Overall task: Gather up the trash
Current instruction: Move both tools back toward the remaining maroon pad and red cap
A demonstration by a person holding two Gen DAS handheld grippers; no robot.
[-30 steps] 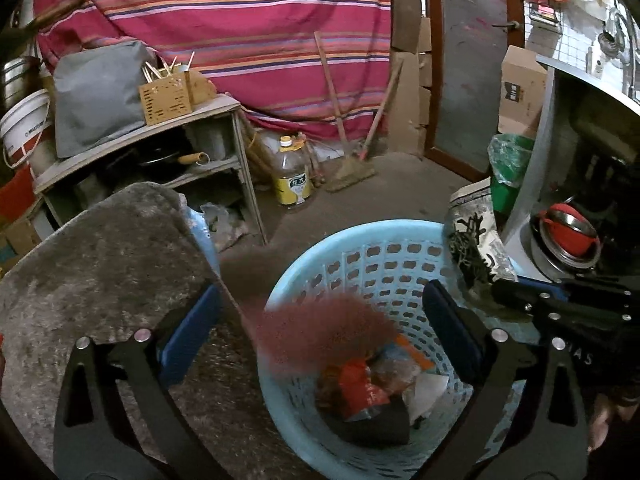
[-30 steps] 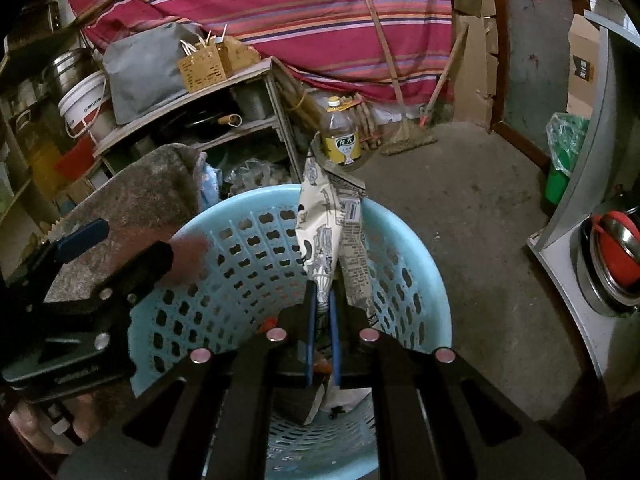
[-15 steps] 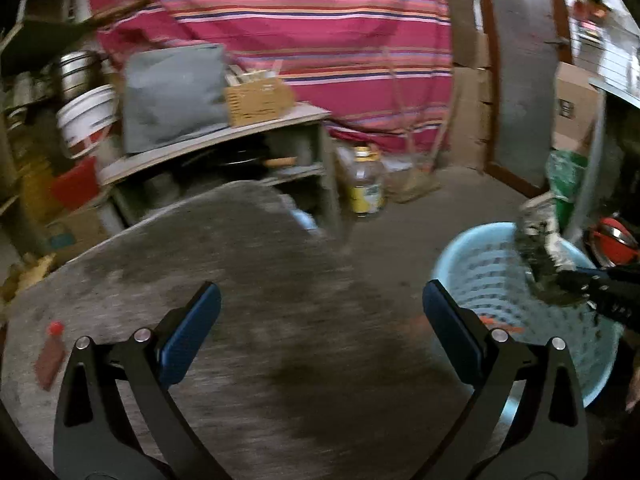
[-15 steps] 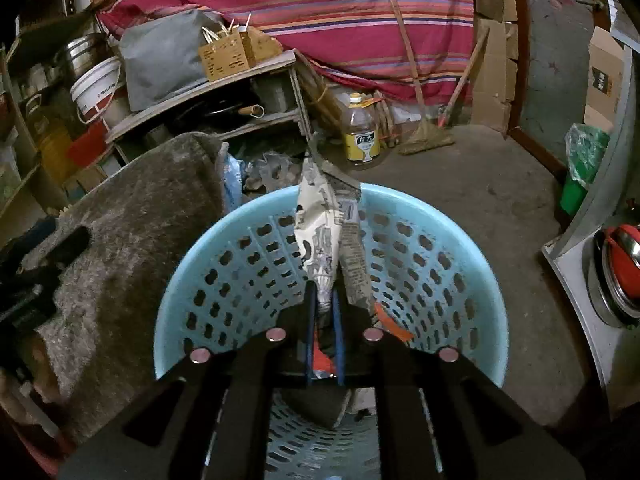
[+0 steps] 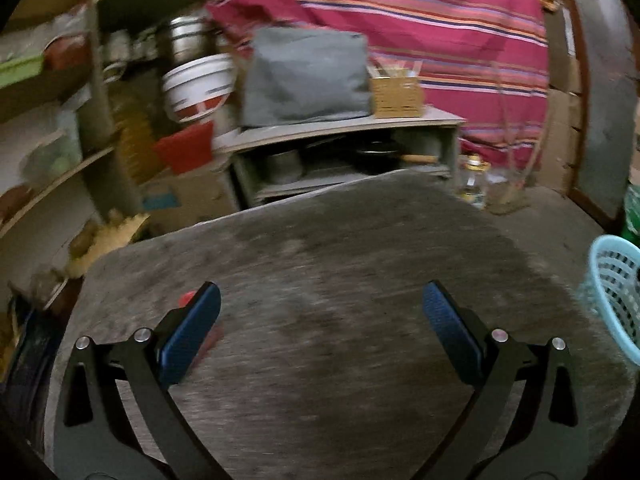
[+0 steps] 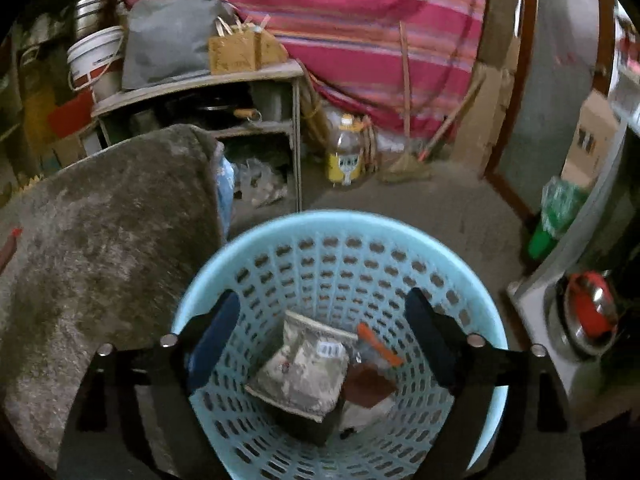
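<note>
blurred red item [image 5: 187,299] (half-hidden), left tool [image 5: 320,312]

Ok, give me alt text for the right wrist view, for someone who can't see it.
The right gripper, jaws opening and empty, hangs over a light blue perforated basket where a pale printed wrapper lies on other trash. A grey fuzzy table sits to the left, a cluttered shelf and striped pink cloth behind.

Blurred, hidden and cut-off parts

In the left wrist view the blue basket [image 5: 618,288] is cut by the right edge, its contents out of sight; left of it, a small red thing [image 5: 186,299] on the grey mat [image 5: 340,280] hides behind a blue finger pad [image 5: 192,332]; shelves beyond are motion-smeared.
</note>
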